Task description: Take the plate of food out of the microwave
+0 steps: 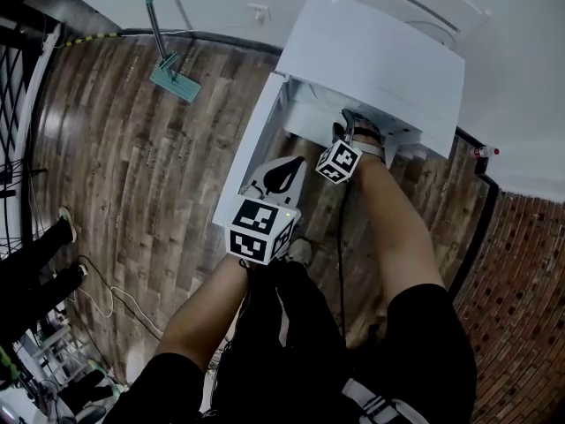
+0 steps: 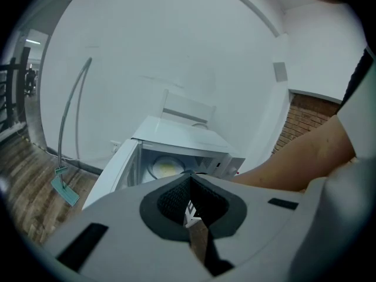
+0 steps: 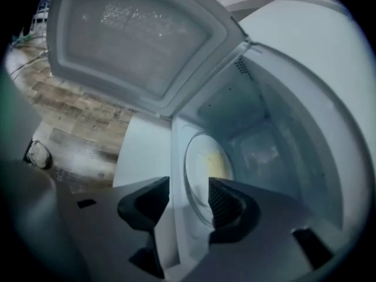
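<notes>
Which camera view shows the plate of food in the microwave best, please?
The right gripper view: the plate sits close and large in the open microwave, yellowish food visible. The left gripper view shows the plate small and distant. The head view hides it under the microwave's top.

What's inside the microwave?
A round pale plate with yellow food on it sits in the microwave, whose door is open. The right gripper, jaws apart, covers the plate's near edge. The food is too blurry to name.
</notes>
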Demonstrator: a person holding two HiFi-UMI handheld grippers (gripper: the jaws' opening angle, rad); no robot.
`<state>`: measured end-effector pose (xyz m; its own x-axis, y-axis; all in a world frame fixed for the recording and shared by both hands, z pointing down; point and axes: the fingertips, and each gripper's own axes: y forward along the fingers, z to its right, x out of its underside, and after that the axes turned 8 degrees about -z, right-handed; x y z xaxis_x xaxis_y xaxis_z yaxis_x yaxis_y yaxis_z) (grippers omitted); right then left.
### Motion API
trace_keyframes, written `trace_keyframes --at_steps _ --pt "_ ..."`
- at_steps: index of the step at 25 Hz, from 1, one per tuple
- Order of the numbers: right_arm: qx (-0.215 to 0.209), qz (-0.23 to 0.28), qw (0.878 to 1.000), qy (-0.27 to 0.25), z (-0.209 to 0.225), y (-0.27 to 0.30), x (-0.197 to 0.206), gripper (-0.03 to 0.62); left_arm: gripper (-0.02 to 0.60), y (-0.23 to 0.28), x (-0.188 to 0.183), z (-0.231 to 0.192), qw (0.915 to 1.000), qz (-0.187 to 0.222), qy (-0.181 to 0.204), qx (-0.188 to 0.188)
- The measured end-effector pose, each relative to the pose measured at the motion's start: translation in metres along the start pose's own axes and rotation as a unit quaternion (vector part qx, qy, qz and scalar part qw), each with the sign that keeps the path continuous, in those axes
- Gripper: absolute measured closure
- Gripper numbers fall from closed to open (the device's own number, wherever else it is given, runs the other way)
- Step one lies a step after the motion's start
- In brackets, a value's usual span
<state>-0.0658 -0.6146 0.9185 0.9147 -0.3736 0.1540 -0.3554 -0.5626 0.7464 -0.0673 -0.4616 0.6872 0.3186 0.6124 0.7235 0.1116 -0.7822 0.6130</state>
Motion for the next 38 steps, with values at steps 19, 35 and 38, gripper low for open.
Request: trace_keyframes --at_steps 19,35,38 --pt "0.019 -0.034 0.998 -0.056 -0.005 0.037 -0.011 0.497 0.591 0.011 0.019 -0.015 0.9995 -0.028 -0.011 0.004" --pt "0.168 -0.029 0.977 -0.13 -0.007 -0.041 -0.007 0.571 0.591 -0.013 0.005 -0.005 0.9997 -0.016 -0.005 0.016" --pt "0.16 -0.022 0.978 -0.136 -0.019 -0.071 -0.006 0.571 0.591 -0.026 -0.004 -0.001 0.9998 -0.008 -0.001 0.018"
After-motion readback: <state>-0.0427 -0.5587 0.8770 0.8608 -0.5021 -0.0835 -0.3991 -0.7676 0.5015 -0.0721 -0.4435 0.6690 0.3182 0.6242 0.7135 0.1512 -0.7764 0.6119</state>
